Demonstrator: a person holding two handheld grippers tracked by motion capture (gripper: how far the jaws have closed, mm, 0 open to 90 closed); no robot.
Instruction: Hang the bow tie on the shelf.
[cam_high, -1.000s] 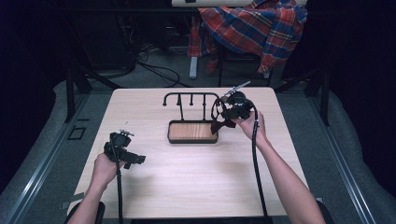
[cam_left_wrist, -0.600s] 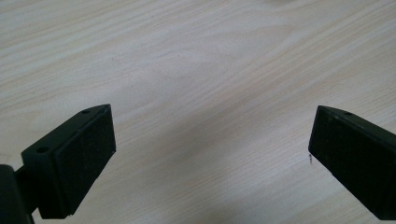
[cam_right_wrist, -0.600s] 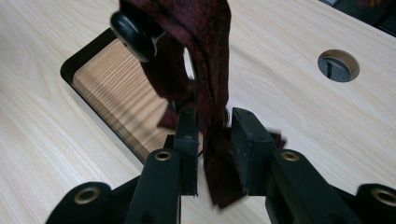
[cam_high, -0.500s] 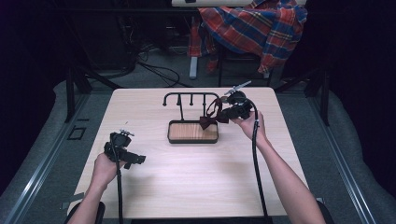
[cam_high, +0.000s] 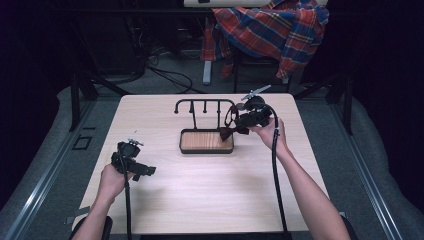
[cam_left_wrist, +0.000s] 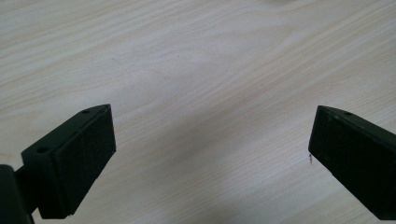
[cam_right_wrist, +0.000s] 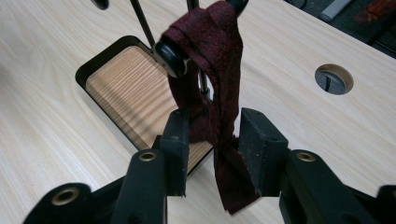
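Note:
A dark red bow tie (cam_right_wrist: 219, 42) hangs by its strap over a knobbed hook (cam_right_wrist: 170, 58) of a black rack (cam_high: 200, 105) that stands on a wooden tray base (cam_high: 206, 141). My right gripper (cam_right_wrist: 212, 140) is shut on the strap just below the hook. From above, the right gripper (cam_high: 236, 122) is at the rack's right end, with the bow (cam_high: 229, 133) dangling under it over the tray's right edge. My left gripper (cam_high: 150, 171) rests low at the table's left. Its jaws (cam_left_wrist: 210, 154) are open wide over bare wood.
The light wood table (cam_high: 210, 200) has a round cable hole (cam_right_wrist: 333, 78) to the right of the rack. Behind the table a plaid cloth (cam_high: 270, 30) lies over a chair, with cables on the floor. Each gripper's cable trails toward the front edge.
The bow has dropped into sight under the right gripper and shifted slightly right toward the tray's edge. The left gripper has not moved.

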